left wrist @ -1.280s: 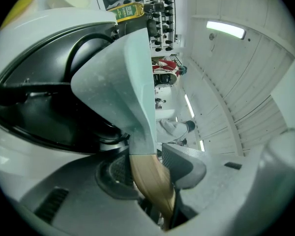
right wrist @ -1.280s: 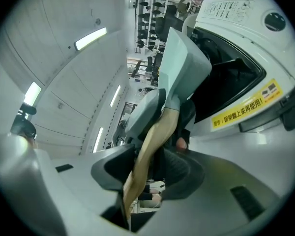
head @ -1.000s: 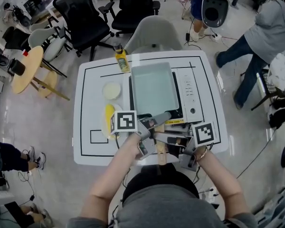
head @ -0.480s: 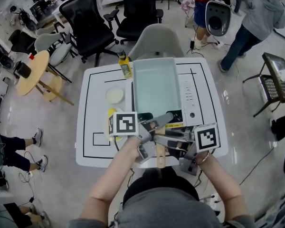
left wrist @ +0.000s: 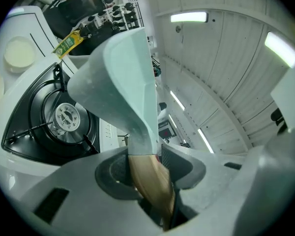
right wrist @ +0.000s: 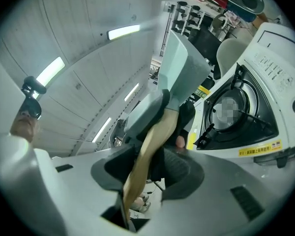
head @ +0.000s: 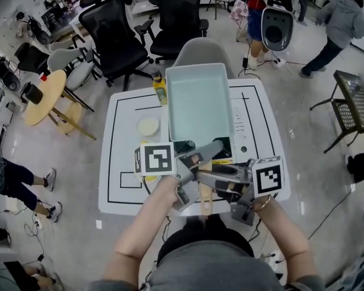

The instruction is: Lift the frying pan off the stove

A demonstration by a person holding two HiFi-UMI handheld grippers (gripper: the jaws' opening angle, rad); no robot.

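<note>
Item 1, frying pan: rectangular, pale mint green, with a wooden handle. I see it held in the air above the stove, its bottom clear of the black burner, which shows uncovered beneath it in both gripper views. The pan's mouth faces up toward my head camera and it looks empty.

Item 2, left gripper: pointing level across the desk's near edge. In the left gripper view I read its jaws as closed on the wooden handle, one pad on each side, just behind where the wood meets the pan's green neck.

Item 3, right gripper: beside the left one and likewise level. Its jaws are closed on the same handle, gripping it from the other side.

Item 4, stove: white, single burner, control panel along its right side, a yellow label strip on its near edge. It sits on the desk, which is white with black lines.

Item 5, bottle: yellow-green, near the desk's far edge, just left of the pan.

Item 6, round dish: cream, on the desk left of the stove.

Item 7, surroundings: a grey chair at the desk's far side, black office chairs beyond it, and a round wooden table to the left.
</note>
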